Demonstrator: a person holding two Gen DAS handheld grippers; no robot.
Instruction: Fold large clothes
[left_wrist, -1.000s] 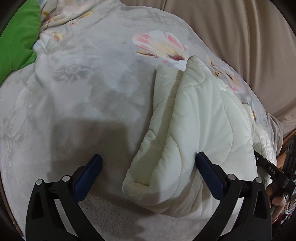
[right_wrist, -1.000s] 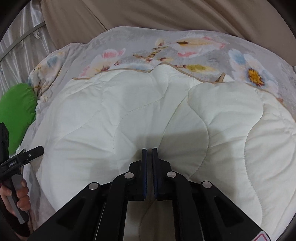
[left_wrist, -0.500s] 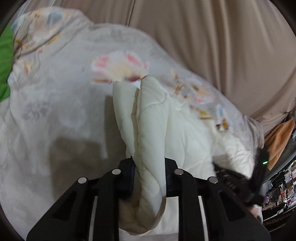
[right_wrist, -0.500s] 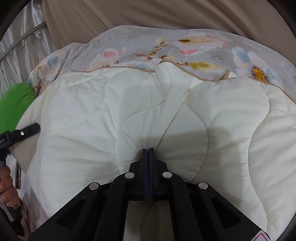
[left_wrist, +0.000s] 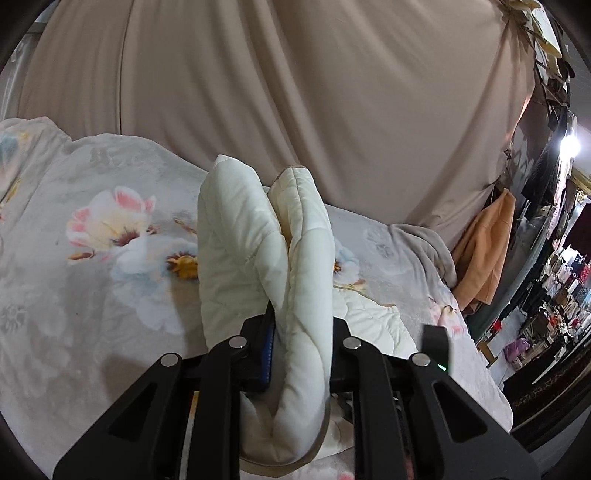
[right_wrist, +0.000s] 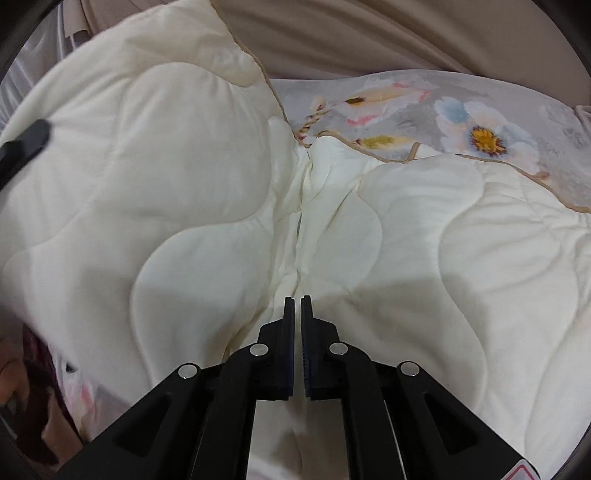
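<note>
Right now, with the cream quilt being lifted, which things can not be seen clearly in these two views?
- Left wrist view: the left gripper is clamped on a fold of the cream quilt; the fold's lower end is cut off behind the black jaws.
- Right wrist view: the raised quilt hides the bed to its left; whether the right gripper pinches any cloth in its narrow gap cannot be told.
- Left wrist view: the shelves at far right are too small and dark.
</note>
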